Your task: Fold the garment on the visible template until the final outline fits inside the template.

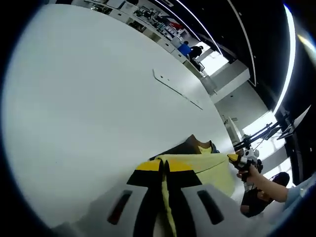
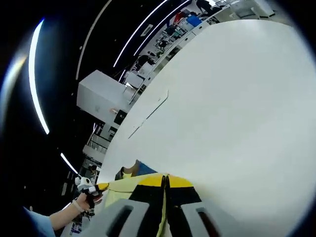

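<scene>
1. Left gripper (image 1: 167, 170): jaws pressed together on the yellow garment (image 1: 207, 165).
2. Right gripper (image 2: 165, 185): jaws likewise clamped on a garment edge.
3. The garment lies on the white table (image 1: 98, 113), toward 5 o'clock in the left gripper view.
4. A clear template (image 1: 175, 89) lies at 1 o'clock, well apart.

The table (image 1: 98, 108) in front of you is a smooth, matt white surface with a soft sheen. The garment (image 1: 207, 165) you hold is thin yellow cloth, matt, with a darker lining at the collar. Your left gripper (image 1: 165, 197) has matt grey plastic jaws with black and yellow tips.
</scene>
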The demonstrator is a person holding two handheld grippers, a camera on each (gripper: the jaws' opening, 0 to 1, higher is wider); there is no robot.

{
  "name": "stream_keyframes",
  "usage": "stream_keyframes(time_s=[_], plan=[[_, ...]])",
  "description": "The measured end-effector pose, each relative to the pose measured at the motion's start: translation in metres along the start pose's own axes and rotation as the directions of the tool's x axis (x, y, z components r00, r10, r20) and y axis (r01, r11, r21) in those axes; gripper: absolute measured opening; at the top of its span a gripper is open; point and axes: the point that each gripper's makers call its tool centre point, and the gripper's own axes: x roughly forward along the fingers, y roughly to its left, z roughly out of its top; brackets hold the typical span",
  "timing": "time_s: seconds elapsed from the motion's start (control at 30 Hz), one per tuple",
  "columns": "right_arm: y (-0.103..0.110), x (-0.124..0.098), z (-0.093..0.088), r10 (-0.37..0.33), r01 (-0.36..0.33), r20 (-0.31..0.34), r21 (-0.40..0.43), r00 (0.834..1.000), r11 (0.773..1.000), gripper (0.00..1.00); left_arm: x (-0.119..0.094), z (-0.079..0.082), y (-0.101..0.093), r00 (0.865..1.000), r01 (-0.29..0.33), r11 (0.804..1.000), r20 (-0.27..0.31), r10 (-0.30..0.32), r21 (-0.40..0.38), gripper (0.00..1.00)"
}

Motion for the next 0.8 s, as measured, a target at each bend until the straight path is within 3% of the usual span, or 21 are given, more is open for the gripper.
stream_keyframes(time_s=[0.27, 0.67, 0.8], plan=[[-0.007, 0.002, -0.004, -0.028, 0.028, -0.017, -0.016, 0.999, 0.999, 0.0, 0.001, -0.007, 0.003, 0.999, -0.032, 0.999, -0.019, 0.032, 0.039, 0.0], [-0.007, 0.001, -0.007, -0.029, 0.028, -0.025, -0.034, 0.999, 0.999, 0.0, 0.004, -0.003, 0.011, 0.999, -0.024, 0.997, -0.02, 0.025, 0.071, 0.0], [0.002, -0.002, -0.003, 0.004, -0.005, -0.006, -0.131, 1.0, 0.991, 0.0, 0.004, 0.0, 0.01, 1.0, -0.004, 0.995, -0.011, 0.005, 0.101, 0.0]])
